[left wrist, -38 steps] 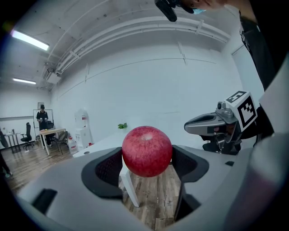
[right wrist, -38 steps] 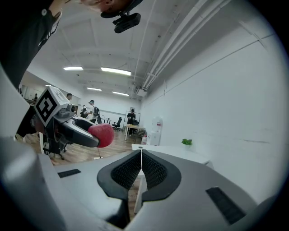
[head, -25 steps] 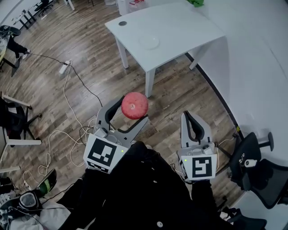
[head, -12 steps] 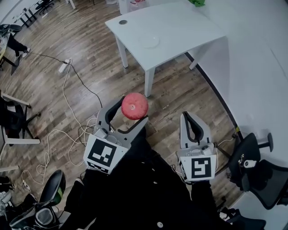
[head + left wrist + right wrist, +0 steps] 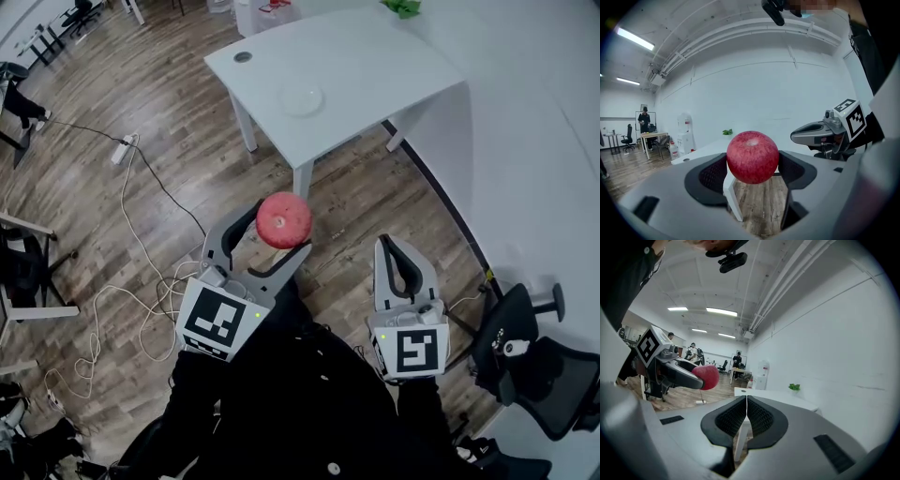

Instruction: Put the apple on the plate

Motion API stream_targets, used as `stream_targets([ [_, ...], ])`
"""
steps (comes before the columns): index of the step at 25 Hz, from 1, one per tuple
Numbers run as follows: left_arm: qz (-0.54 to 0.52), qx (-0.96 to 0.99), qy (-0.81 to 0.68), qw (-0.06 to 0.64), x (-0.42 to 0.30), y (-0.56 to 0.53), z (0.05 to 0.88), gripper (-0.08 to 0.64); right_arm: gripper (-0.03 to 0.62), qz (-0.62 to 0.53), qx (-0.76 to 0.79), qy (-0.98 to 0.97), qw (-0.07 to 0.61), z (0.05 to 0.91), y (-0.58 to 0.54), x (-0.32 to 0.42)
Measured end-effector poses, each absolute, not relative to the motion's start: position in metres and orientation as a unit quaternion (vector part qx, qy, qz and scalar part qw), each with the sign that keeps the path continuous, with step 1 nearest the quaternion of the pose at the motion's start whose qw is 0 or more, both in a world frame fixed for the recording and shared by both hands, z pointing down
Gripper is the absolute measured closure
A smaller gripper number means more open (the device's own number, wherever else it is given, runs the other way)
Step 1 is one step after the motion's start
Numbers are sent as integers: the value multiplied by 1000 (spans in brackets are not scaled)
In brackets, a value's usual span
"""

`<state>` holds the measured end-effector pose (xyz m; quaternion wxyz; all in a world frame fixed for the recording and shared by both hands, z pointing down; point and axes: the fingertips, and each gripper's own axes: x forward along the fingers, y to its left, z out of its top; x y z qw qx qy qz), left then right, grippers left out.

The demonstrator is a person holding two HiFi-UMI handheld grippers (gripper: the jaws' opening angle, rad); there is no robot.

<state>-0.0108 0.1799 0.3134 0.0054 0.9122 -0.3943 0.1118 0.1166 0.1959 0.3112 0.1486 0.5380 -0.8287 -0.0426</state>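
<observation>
While we stand well back from the table [image 5: 375, 66], the plate [image 5: 302, 97] lies straight ahead, well beyond our left gripper [image 5: 279, 231]. That gripper clamps the apple [image 5: 283, 219] at its jaw tips, above the floor. Our right gripper [image 5: 403, 246], beside it, is closed on nothing.

The right tongs [image 5: 746, 401] have their two black jaws pressed together, with nothing between them. Off to the left, the left tongs [image 5: 704, 378] hold a red apple [image 5: 710, 376] up in the air. A cube with a black and white square [image 5: 650, 347] sits on top of them. Past the jaws is a white desk [image 5: 787, 399] with a small green plant [image 5: 794, 387] on it. Far back in the room a person [image 5: 737, 361] stands by another table.
</observation>
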Motion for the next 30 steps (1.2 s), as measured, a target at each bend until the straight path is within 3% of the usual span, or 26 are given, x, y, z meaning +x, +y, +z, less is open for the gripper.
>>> stream_targets([
  [30,104,934,-341,-15,-21,-67,303,207,551,-46,572,-802,166,293,-39,99],
])
